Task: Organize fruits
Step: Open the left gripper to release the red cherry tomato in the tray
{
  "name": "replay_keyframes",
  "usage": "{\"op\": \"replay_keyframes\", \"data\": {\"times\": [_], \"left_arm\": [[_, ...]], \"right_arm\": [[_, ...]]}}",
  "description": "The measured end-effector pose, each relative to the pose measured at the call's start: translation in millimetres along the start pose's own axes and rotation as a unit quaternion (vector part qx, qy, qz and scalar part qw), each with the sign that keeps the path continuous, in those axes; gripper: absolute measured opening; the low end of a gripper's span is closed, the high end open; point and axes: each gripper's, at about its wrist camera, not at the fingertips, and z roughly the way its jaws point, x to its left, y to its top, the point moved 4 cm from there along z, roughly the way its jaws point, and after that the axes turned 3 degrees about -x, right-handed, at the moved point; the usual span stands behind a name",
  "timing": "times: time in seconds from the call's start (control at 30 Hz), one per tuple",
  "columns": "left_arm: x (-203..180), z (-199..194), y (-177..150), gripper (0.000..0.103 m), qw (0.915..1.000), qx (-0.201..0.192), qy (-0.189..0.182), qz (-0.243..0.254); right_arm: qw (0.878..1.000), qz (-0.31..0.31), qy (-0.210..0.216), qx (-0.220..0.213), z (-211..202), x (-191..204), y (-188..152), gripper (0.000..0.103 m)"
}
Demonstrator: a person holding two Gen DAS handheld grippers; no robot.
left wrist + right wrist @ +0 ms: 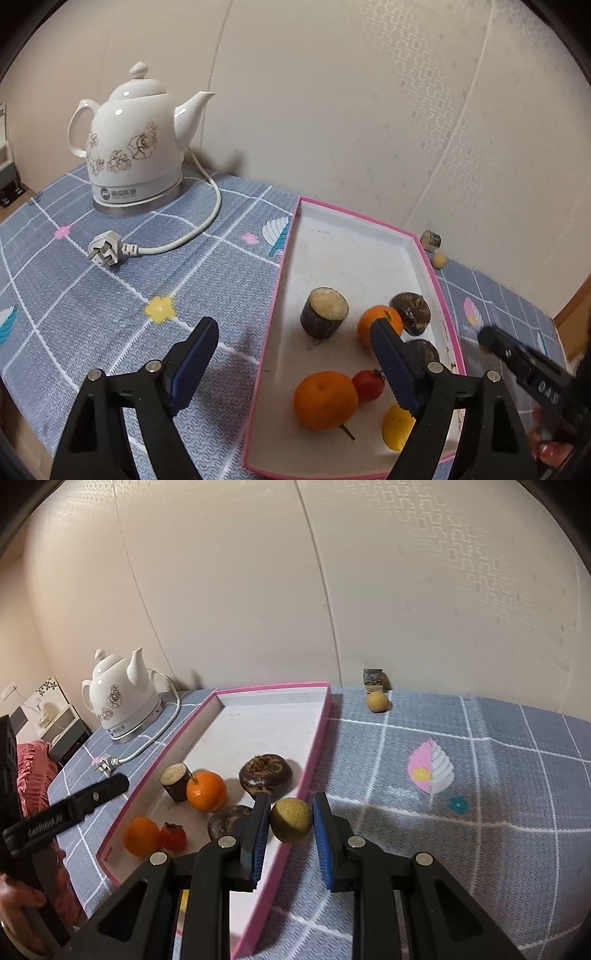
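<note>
Left gripper [291, 341]: your fingers are spread wide w/ nothing between them; left finger over the tablecloth [122, 280], right finger over the pink-rimmed tray [275, 295].
Right gripper [290, 821]: your fingers pinch a small round tan fruit [290, 819], held above the tray's right rim; the blue pads press it on both sides.
Tray contents, ahead of your left fingers: dark cut stub w/ pale top [325, 312] just past the fingertips; small orange [380, 325] behind the right fingertip; brown round fruit [410, 312] beside it.
Nearer, between your left fingers: big orange [325, 400], small red fruit [368, 384] touching it, yellow fruit [397, 426] partly hidden by the right finger.
Off-tray fruit: another tan ball [377, 700] far ahead of your right fingers, near the wall, w/ a small dark patterned piece [373, 677] just behind it.
Far left of your left fingers: white kettle [136, 144], its plug [103, 251] lying loose on the cloth.
</note>
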Motion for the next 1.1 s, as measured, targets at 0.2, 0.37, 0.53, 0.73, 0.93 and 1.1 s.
{"op": "replay_keyframes", "data": {"times": [0.2,0.37,0.53,0.73,0.93,1.1], "left_arm": [[-13,-5,-2,0.085,0.9991,-0.007,-0.002,0.041],[-16,-5,-2,0.086,0.9989,-0.004,-0.012,0.045],[-17,-6,-3,0.086,0.9987,-0.001,-0.019,0.048],[-12,-4,-3,0.086,0.9992,0.004,-0.018,0.037],[-14,-3,-2,0.086,0.9991,0.004,-0.015,0.040],[-20,-2,-4,0.089,0.9987,0.005,-0.023,0.045]], "right_arm": [[1.000,-0.024,0.007,0.002,15,13,5,0.023],[0.999,-0.038,0.004,0.021,30,18,-1,0.023],[0.999,-0.047,-0.004,0.026,38,20,-4,0.023],[0.998,-0.063,-0.014,0.026,42,21,-5,0.024],[0.997,-0.066,-0.029,0.012,35,17,-1,0.030],[0.999,-0.028,-0.039,0.001,22,-7,4,0.030]]}}
